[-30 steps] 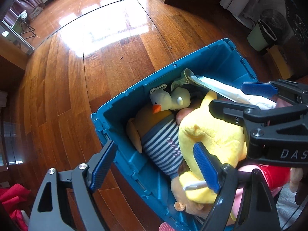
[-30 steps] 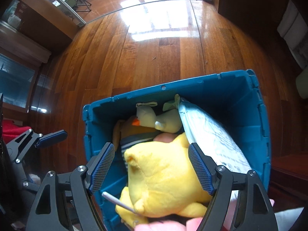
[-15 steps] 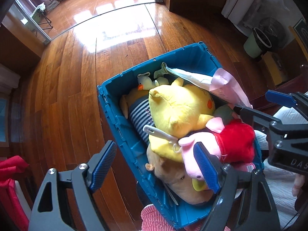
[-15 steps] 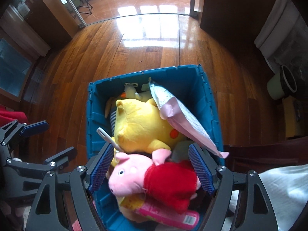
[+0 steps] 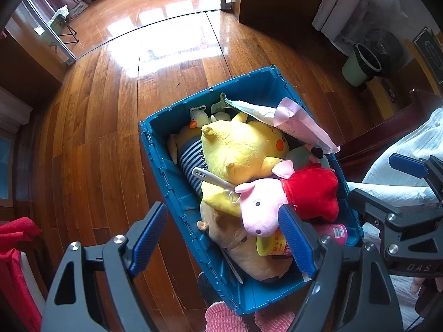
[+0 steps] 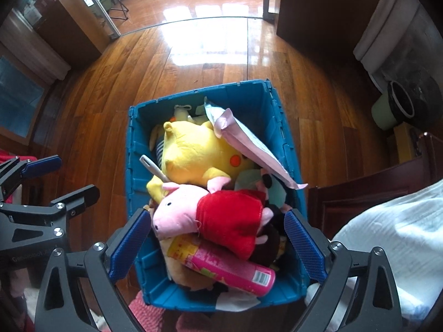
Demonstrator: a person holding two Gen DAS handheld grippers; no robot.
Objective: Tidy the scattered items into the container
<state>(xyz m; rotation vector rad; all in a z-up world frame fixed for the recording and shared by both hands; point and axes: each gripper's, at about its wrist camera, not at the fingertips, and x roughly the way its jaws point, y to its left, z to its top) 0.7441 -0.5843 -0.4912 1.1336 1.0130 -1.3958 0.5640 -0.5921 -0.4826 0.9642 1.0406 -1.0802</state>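
Observation:
High above a blue crate (image 5: 157, 144) (image 6: 133, 166) on the wooden floor, both grippers point down. The crate is heaped with toys: a yellow plush (image 5: 241, 146) (image 6: 193, 149), a pink pig in a red dress (image 5: 263, 202) (image 6: 177, 213) on top, a striped duck plush (image 5: 191, 152), a pink canister (image 6: 229, 268), a flat pink-white pack (image 5: 299, 124) (image 6: 249, 149) and a white handle (image 5: 213, 178). My left gripper (image 5: 223, 238) is open and holds nothing. The jaws of my right gripper (image 6: 216, 246) are opening, with nothing between them; the toys lie well below.
A pale green bin (image 5: 360, 69) (image 6: 387, 110) stands at the far right by a curtain. White bedding (image 5: 409, 160) (image 6: 387, 235) and a dark wooden frame border the crate's right side. Red cloth (image 5: 13, 249) lies at the left, pink fuzzy slippers (image 5: 224, 318) below.
Both grippers have risen away from the crate, so the whole crate now shows. The yellow plush that sat between the right fingers lies in the crate. The right jaws stand wider.

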